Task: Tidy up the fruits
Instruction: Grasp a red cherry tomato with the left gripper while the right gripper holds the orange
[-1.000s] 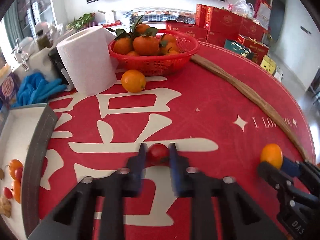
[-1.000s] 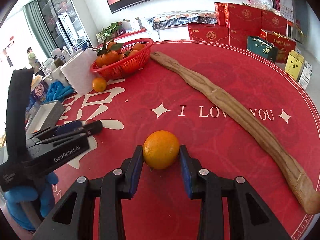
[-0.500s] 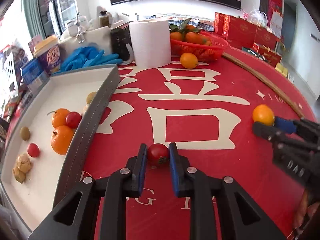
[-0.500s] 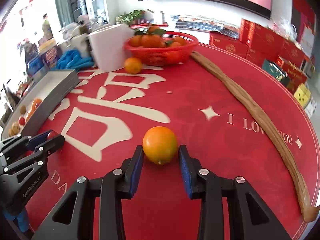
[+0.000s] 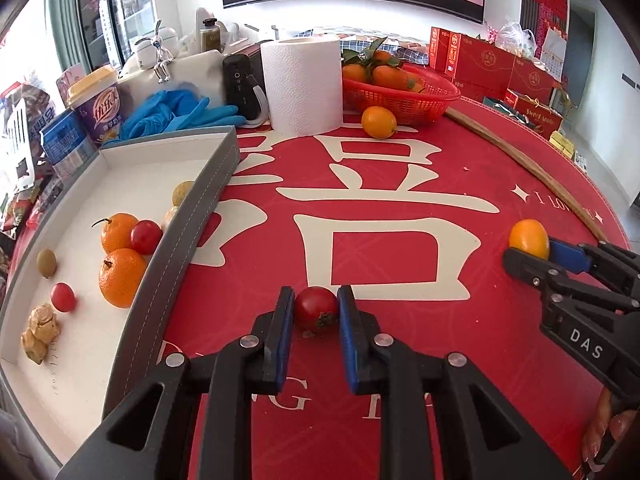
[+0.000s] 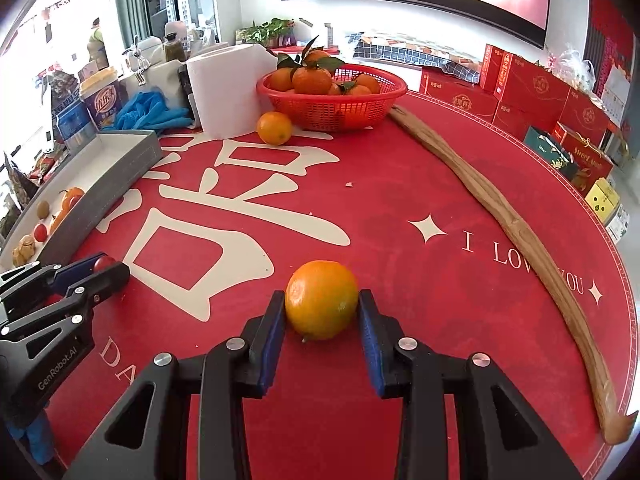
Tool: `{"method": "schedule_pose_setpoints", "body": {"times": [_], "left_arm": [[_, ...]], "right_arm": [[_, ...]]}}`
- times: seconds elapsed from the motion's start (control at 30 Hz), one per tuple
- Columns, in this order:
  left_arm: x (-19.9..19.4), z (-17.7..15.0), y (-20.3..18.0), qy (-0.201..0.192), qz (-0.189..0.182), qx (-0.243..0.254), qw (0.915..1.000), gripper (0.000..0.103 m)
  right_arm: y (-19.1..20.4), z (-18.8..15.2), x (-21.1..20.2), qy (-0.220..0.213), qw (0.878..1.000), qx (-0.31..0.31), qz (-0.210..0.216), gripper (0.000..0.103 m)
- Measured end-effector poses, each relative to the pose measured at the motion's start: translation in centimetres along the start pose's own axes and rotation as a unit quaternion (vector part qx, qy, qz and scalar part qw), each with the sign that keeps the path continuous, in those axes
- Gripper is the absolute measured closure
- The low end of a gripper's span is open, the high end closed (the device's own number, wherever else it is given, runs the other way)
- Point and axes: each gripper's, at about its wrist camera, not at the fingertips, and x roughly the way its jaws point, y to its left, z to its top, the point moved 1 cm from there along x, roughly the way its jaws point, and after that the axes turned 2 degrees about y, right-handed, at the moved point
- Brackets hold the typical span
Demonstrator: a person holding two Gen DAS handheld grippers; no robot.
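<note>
An orange [image 6: 322, 299], firm and light, is pinched across its middle by the right gripper [image 6: 322, 320] over the mat [image 6: 400, 184]. A tomato [image 5: 315, 308], soft and easily bruised, is clamped by the left gripper [image 5: 315, 322] beside the tray [image 5: 192, 216].

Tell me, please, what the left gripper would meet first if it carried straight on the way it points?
Probably only the red tablecloth: the left gripper, shut on the small red tomato, points down at the printed cream character. Depth is hard to judge.

tray [image 5: 192, 216] hides two fruits; stick [image 5: 520, 160] partly hidden
</note>
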Motion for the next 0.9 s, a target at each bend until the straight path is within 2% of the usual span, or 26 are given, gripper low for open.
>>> {"method": "schedule_pose_setpoints", "body": {"times": [0.37, 0.4, 0.5, 0.57, 0.6, 0.67, 0.7, 0.73, 0.83, 0.9], "left_arm": [[0.0, 0.0, 0.0, 0.0, 0.001, 0.001, 1.0, 0.079], [0.0, 0.0, 0.0, 0.0, 0.001, 0.001, 1.0, 0.079], [0.0, 0.0, 0.1, 0.0, -0.001, 0.0, 1.0, 0.079], [-0.1, -0.1, 0.1, 0.0, -0.001, -0.001, 1.0, 0.079], [-0.1, -0.1, 0.0, 0.0, 0.0, 0.0, 1.0, 0.079], [-0.1, -0.1, 0.1, 0.0, -0.001, -0.001, 1.0, 0.079], [-0.1, 0.0, 0.1, 0.0, -0.001, -0.001, 1.0, 0.079], [-0.1, -0.1, 0.1, 0.0, -0.001, -0.001, 1.0, 0.079], [-0.2, -0.1, 0.2, 0.0, -0.003, -0.004, 1.0, 0.08], [-0.2, -0.1, 0.3, 0.001, -0.005, -0.004, 1.0, 0.08]], "right_arm": [[0.3, 0.0, 0.0, 0.001, 1.0, -0.009, -0.011, 0.066], [0.4, 0.1, 0.1, 0.001, 1.0, -0.012, -0.012, 0.064], [0.6, 0.6, 0.7, 0.009, 1.0, -0.015, -0.023, 0.031], [0.2, 0.8, 1.0, 0.012, 1.0, -0.001, -0.007, 0.031], [0.2, 0.9, 1.0, 0.011, 1.0, 0.0, -0.009, 0.031], [0.5, 0.9, 1.0, 0.006, 1.0, -0.003, -0.009, 0.041], [0.7, 1.0, 0.8, 0.003, 1.0, -0.007, -0.007, 0.057], [0.8, 1.0, 0.8, 0.002, 1.0, -0.009, -0.006, 0.067], [0.7, 1.0, 0.7, 0.006, 1.0, -0.003, 0.004, 0.067], [0.5, 1.2, 0.6, 0.016, 1.0, 0.008, 0.025, 0.067]]}}
